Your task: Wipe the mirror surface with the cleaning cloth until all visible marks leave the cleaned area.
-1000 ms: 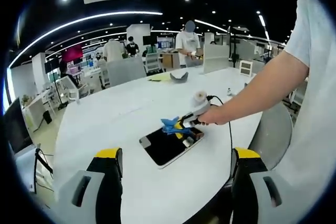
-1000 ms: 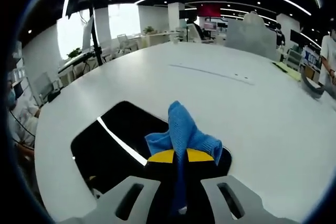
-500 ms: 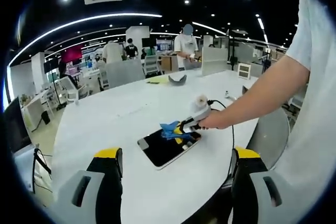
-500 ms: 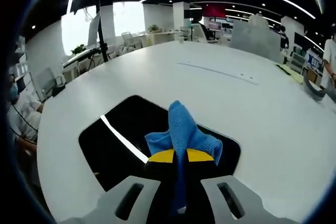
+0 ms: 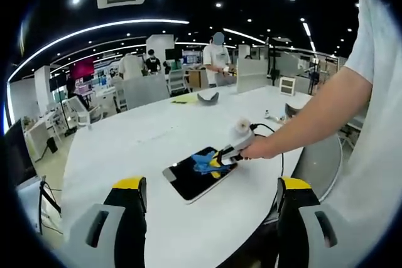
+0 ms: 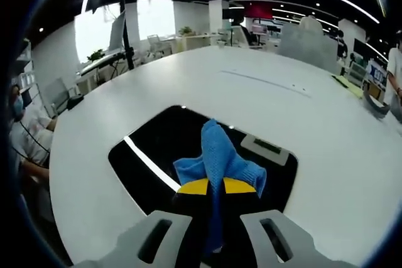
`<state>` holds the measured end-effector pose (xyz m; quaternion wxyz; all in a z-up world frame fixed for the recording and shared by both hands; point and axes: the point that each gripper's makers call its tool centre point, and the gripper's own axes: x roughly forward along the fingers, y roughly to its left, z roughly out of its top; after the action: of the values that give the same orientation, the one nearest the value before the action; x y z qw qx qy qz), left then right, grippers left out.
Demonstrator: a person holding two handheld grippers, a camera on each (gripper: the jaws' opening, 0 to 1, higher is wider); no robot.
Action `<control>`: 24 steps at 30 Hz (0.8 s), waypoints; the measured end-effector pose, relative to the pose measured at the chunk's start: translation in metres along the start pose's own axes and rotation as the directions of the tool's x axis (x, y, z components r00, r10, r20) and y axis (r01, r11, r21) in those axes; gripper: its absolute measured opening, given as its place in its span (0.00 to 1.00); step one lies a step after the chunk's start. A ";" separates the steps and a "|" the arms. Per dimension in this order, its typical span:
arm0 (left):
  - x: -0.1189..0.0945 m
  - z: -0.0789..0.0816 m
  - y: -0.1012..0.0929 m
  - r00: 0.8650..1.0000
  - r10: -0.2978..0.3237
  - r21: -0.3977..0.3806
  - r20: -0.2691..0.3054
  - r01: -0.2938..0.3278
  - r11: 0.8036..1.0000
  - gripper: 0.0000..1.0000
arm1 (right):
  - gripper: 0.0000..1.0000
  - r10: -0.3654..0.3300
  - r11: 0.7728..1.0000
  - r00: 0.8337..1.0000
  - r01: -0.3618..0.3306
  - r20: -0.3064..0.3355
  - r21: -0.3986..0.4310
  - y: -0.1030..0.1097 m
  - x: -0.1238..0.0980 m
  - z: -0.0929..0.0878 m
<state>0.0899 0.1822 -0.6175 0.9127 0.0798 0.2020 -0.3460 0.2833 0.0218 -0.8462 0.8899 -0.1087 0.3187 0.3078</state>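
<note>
A large open office with curved strips of ceiling light and rows of desks lies behind a wide, round white bench (image 5: pixel 157 149). Several people stand at the far side of the room in the left gripper view, near a grey chair and some partitions.

On the bench lies the mirror (image 5: pixel 188 177), a dark rectangle with rounded corners, flat on the white top. In the right gripper view the mirror (image 6: pixel 157 149) reflects a bright strip of ceiling light across its dark face, and a small pale rectangular patch shows near its far right corner.

The right hand-held gripper (image 6: pixel 210 187) has its jaws closed tight on a blue cloth (image 6: pixel 218 155). The cloth is pinched between the yellow-tipped jaws and bunches up in a peak ahead of them, over the near part of the mirror. In the left gripper view the same right hand-held gripper (image 5: pixel 217 160) reaches in from the right, held in a person's hand (image 5: pixel 259 149), with the cloth (image 5: pixel 202 162) lying on the mirror's right half. A black cable trails from it toward the bench edge.

The left hand-held gripper (image 5: pixel 210 196) is held back from the mirror, above the near edge of the bench, its two yellow-capped jaws spread wide apart with nothing between them.

A grey curved object (image 5: pixel 207 97) rests on the far side of the bench beside a yellow sheet (image 5: pixel 186 98).
</note>
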 end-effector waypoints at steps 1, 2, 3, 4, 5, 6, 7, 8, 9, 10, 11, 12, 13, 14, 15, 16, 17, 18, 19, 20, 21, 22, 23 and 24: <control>-0.001 -0.001 0.001 1.000 0.000 0.001 0.000 0.000 1.000 0.86 | 0.01 -0.001 1.000 1.000 0.001 -0.001 0.000 0.002 -0.001 -0.001; -0.003 -0.001 0.001 1.000 0.000 0.002 0.002 0.000 1.000 0.86 | 0.01 -0.001 1.000 1.000 0.001 -0.001 0.002 0.003 -0.003 -0.002; -0.004 -0.002 0.001 1.000 -0.001 0.002 0.002 0.001 1.000 0.86 | 0.01 -0.003 1.000 1.000 0.003 -0.002 0.004 0.004 -0.003 -0.002; -0.006 -0.002 0.001 1.000 -0.001 0.003 0.003 0.001 1.000 0.86 | 0.01 -0.004 1.000 1.000 0.004 -0.002 0.009 0.005 -0.004 -0.003; -0.007 -0.002 0.001 1.000 -0.002 0.004 0.005 0.002 1.000 0.86 | 0.01 -0.006 1.000 1.000 0.006 -0.002 0.011 0.006 -0.005 -0.003; -0.008 -0.002 0.000 1.000 -0.003 0.001 0.007 0.003 1.000 0.86 | 0.01 -0.008 1.000 1.000 0.008 -0.002 0.012 0.007 -0.006 -0.004; -0.009 -0.002 0.000 1.000 -0.004 0.000 0.007 0.004 1.000 0.86 | 0.01 -0.009 1.000 1.000 0.009 -0.003 0.014 0.008 -0.006 -0.004; -0.010 -0.003 -0.001 1.000 -0.005 0.003 0.006 0.005 1.000 0.86 | 0.01 -0.010 1.000 1.000 0.010 -0.004 0.015 0.010 -0.007 -0.005; -0.011 -0.003 -0.002 1.000 -0.007 0.008 0.005 0.007 1.000 0.86 | 0.01 -0.011 1.000 1.000 0.011 -0.006 0.015 0.011 -0.009 -0.006; -0.012 -0.003 -0.002 1.000 -0.010 0.009 0.006 0.010 1.000 0.86 | 0.01 -0.012 1.000 1.000 0.012 -0.006 0.015 0.013 -0.010 -0.007; -0.012 -0.004 -0.003 1.000 -0.013 0.008 0.003 0.013 1.000 0.86 | 0.01 -0.014 1.000 1.000 0.014 -0.007 0.012 0.015 -0.011 -0.007; -0.013 -0.005 -0.003 1.000 -0.014 0.013 -0.001 0.014 1.000 0.86 | 0.01 -0.014 1.000 1.000 0.015 -0.008 0.009 0.015 -0.011 -0.008; -0.015 -0.006 -0.004 1.000 -0.016 0.027 -0.006 0.017 0.999 0.86 | 0.01 -0.015 1.000 1.000 0.015 -0.009 0.008 0.016 -0.012 -0.008; -0.016 -0.007 -0.004 1.000 -0.019 0.028 -0.008 0.019 0.999 0.86 | 0.01 -0.014 1.000 1.000 0.014 -0.010 0.008 0.018 -0.014 -0.009; -0.018 -0.008 -0.005 1.000 -0.023 0.028 -0.008 0.023 0.999 0.86 | 0.01 -0.014 1.000 1.000 0.014 -0.011 0.012 0.019 -0.015 -0.010; -0.019 -0.008 -0.005 1.000 -0.024 0.027 -0.008 0.024 0.999 0.86 | 0.01 -0.015 1.000 1.000 0.015 -0.010 0.014 0.020 -0.016 -0.011; -0.020 -0.009 -0.005 1.000 -0.024 0.027 -0.008 0.025 0.999 0.86 | 0.01 -0.016 1.000 1.000 0.016 -0.009 0.015 0.022 -0.017 -0.012; -0.021 -0.009 -0.005 1.000 -0.025 0.027 -0.007 0.025 0.999 0.86 | 0.01 -0.018 1.000 1.000 0.018 -0.009 0.017 0.023 -0.017 -0.013; -0.021 -0.009 -0.006 1.000 -0.027 0.025 -0.004 0.027 0.999 0.86 | 0.01 -0.020 1.000 1.000 0.020 -0.008 0.019 0.024 -0.018 -0.013; -0.021 -0.010 -0.006 1.000 -0.029 0.023 -0.004 0.029 0.999 0.86 | 0.01 -0.020 1.000 1.000 0.020 -0.008 0.019 0.026 -0.019 -0.014; -0.022 -0.010 -0.006 1.000 -0.030 0.025 -0.004 0.030 0.999 0.86 | 0.01 -0.021 1.000 1.000 0.021 -0.009 0.021 0.027 -0.020 -0.015; -0.022 -0.011 -0.007 0.999 -0.032 0.027 -0.005 0.033 0.999 0.86 | 0.01 -0.021 1.000 1.000 0.022 -0.010 0.022 0.029 -0.021 -0.015; -0.022 -0.011 -0.007 0.999 -0.035 0.028 -0.005 0.035 0.999 0.86 | 0.01 -0.022 0.999 1.000 0.022 -0.012 0.023 0.030 -0.021 -0.015; -0.022 -0.011 -0.008 0.999 -0.038 0.027 -0.003 0.038 0.999 0.86 | 0.01 -0.025 0.999 1.000 0.025 -0.014 0.026 0.030 -0.021 -0.016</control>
<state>0.0659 0.1927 -0.6184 0.9045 0.0887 0.1999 -0.3660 0.2440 0.0289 -0.8447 0.8927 -0.1033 0.3274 0.2918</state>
